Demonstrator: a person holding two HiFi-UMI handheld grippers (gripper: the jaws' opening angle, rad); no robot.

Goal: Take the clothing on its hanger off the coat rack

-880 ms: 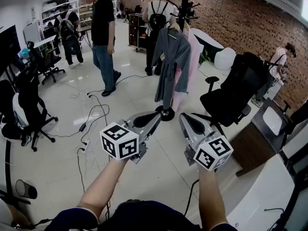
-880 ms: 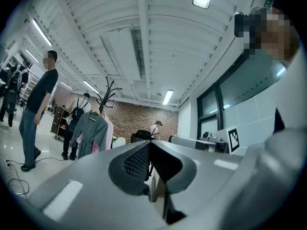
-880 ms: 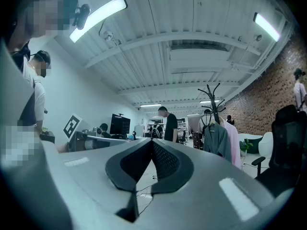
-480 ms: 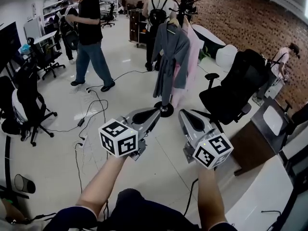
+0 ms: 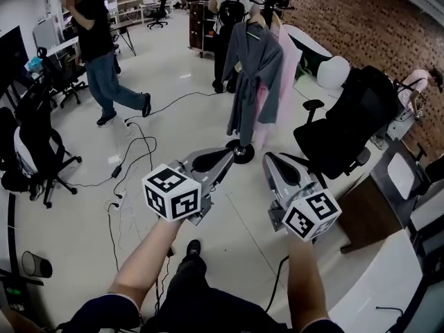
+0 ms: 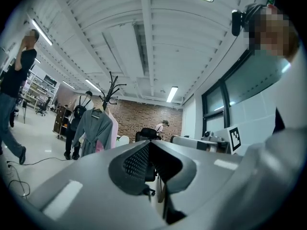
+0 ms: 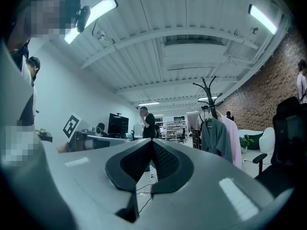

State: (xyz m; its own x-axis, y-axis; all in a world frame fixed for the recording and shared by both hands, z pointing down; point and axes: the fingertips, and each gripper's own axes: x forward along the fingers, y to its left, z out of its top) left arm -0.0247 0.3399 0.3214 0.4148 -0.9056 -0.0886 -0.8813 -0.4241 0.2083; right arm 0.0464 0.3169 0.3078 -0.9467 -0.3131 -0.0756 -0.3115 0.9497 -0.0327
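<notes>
White glossy floor (image 5: 180, 82) spreads across an open office, with a brick wall (image 5: 347, 19) along the right. A black office chair (image 5: 347, 123) stands to the right of the black coat rack (image 5: 241, 151), which is well ahead of me. The grey robe (image 5: 253, 68) hangs there on its hanger, with a pink garment (image 5: 283, 82) just behind it. A person (image 5: 97, 47) walks at far left.

My left gripper (image 5: 223, 161) and right gripper (image 5: 268, 159) are held side by side in front of me, level, well short of the rack. Each gripper view shows its two jaws pressed tip to tip with nothing between them: left (image 6: 149, 143), right (image 7: 153, 141).

Only the head view shows the rack's round base and the cables (image 5: 132, 151) trailing over the floor. The gripper views show instead the ribbed white ceiling (image 6: 153, 42) and its strip lights, and the rack's prongs against it. The right gripper view alone shows a dark monitor (image 7: 117, 123).

The only print I can make out is the black-and-white square pattern on the left marker cube (image 5: 172, 193) and the right marker cube (image 5: 311, 215).
</notes>
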